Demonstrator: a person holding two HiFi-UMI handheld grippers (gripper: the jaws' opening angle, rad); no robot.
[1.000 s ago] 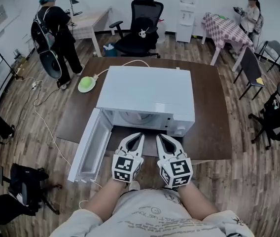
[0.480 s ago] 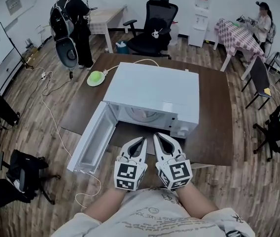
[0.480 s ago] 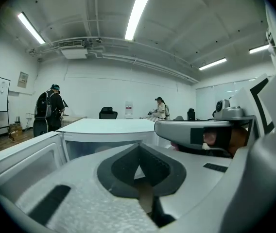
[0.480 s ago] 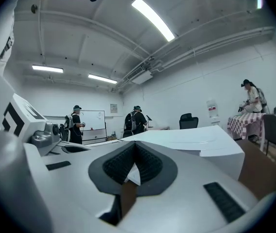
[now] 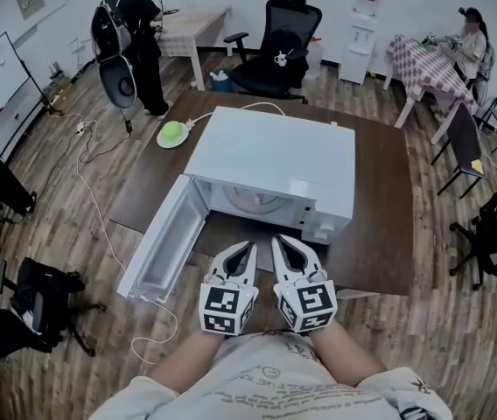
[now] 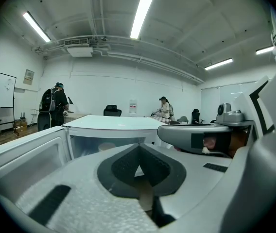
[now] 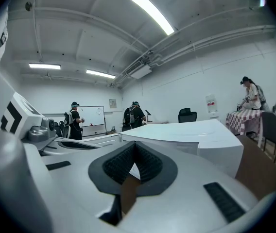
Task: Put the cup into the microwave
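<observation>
A white microwave [image 5: 270, 156] stands on the brown table [image 5: 380, 226], its door [image 5: 163, 239] swung open to the left. Inside the cavity a pale cup [image 5: 255, 201] shows dimly; the left gripper view has the cup [image 6: 106, 146] standing behind the open doorway. My left gripper [image 5: 250, 246] and right gripper [image 5: 276, 240] hover side by side at the table's front edge, just before the cavity. Both are shut with nothing between the pads, as seen for the left gripper [image 6: 139, 147] and the right gripper [image 7: 134, 146] in their own views.
A green round object [image 5: 172, 134] with a white cord lies on the table's far left corner. A black office chair [image 5: 276, 51] stands behind the table, a dark chair [image 5: 458, 129] to its right, and a black bag [image 5: 43, 309] on the floor at left. People stand at the back.
The head view has shifted slightly. Both grippers stay shut and side by side in front of the open microwave, drawn back a touch toward the table's edge.
</observation>
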